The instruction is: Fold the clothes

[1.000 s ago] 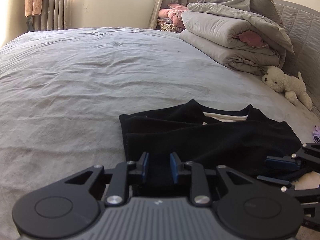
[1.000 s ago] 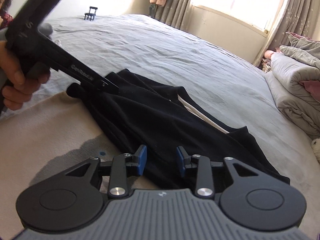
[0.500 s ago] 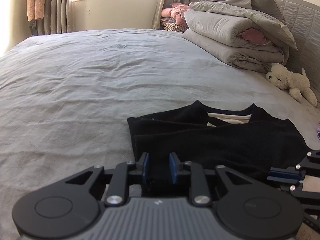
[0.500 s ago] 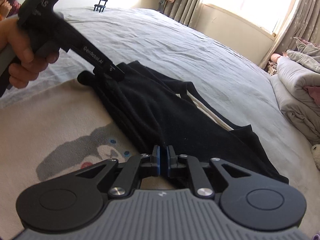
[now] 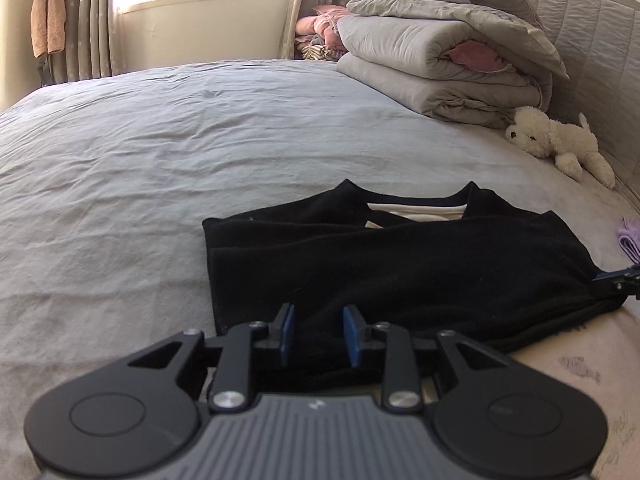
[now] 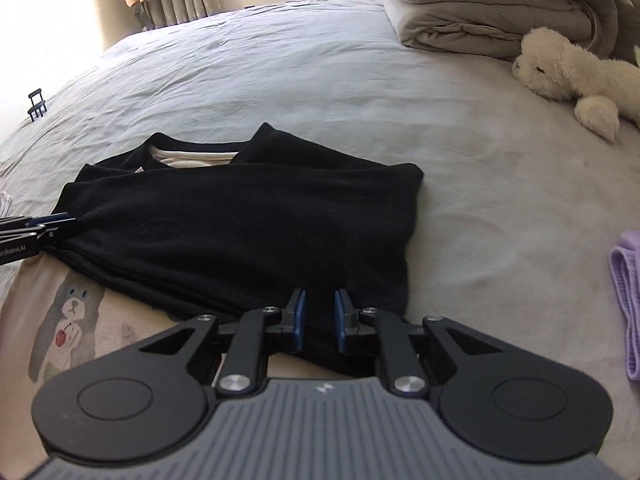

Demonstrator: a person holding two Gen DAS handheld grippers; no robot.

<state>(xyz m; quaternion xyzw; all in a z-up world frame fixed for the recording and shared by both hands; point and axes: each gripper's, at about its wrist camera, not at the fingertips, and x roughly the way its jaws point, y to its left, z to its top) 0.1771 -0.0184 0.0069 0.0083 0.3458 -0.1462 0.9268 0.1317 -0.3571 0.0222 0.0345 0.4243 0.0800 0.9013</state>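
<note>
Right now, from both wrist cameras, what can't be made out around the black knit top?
- Purple ribbed cloth: cut by the right edge in both views; kind unclear.
- Beige printed fabric, right wrist view: mostly covered by the black knit top and the right gripper body.
- Small black object far across the bed, right wrist view: too small to identify.
- Left gripper, right wrist view: cut by the left edge.

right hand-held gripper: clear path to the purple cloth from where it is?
Probably yes. The purple cloth lies on bare bed sheet to the right of the right hand-held gripper, with nothing between. The jaws still straddle the black garment's hem, slightly parted.
</note>
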